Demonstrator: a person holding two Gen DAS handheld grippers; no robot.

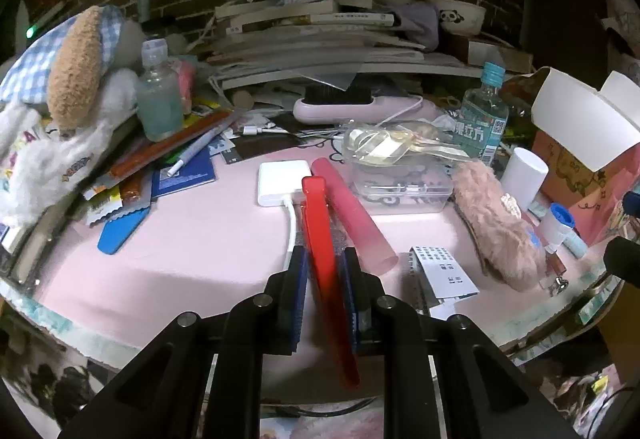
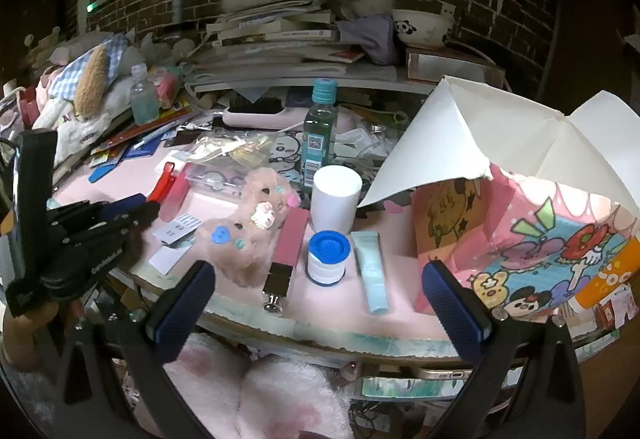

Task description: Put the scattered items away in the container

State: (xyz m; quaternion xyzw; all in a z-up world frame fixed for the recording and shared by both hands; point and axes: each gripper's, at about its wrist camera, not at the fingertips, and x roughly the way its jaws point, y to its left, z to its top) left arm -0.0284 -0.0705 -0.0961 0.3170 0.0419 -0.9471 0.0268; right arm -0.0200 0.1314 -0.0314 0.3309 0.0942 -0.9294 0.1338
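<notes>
Barely started, by my read. My left hand-held gripper (image 1: 325, 271) is clenched on a long flat red plastic hair clip (image 1: 320, 239), lifted off the pink surface (image 1: 200, 263); the clip's tip sticks out forward over a white adapter block with cable (image 1: 282, 187) and a frosted pink plastic tube (image 1: 352, 215). My right hand-held gripper (image 2: 316, 303) is released, jaws wide, nothing between them, hovering at the near edge of the surface.

The container I take to be the pink cartoon-printed paper bag with white flaps folded open (image 2: 540, 239), at the right. I can't see its inside from either view, so I can't say whether anything is in it yet.

Left to do, judging from what lies loose:
- fluffy pink furry pouch with button charms (image 2: 248, 235)
- pink rectangular lip-gloss stick with metal cap (image 2: 286, 255)
- white round jar with blue lid (image 2: 328, 255)
- pale blue squeeze tube (image 2: 372, 271)
- white cylindrical cup (image 2: 336, 195)
- white printed paper slips (image 2: 176, 231)

In the way: the bag's white flap leans over the opening on the side the clip would come from, and the cup, jar and squeeze tube sit just beside the bag's base. Clear plastic box with wrappers on top (image 1: 400, 187) and green-tinted bottle with blue cap (image 2: 320, 127) crowd the middle. Book stack (image 1: 312, 35) and plush toys (image 1: 76, 79) behind look like background clutter.
</notes>
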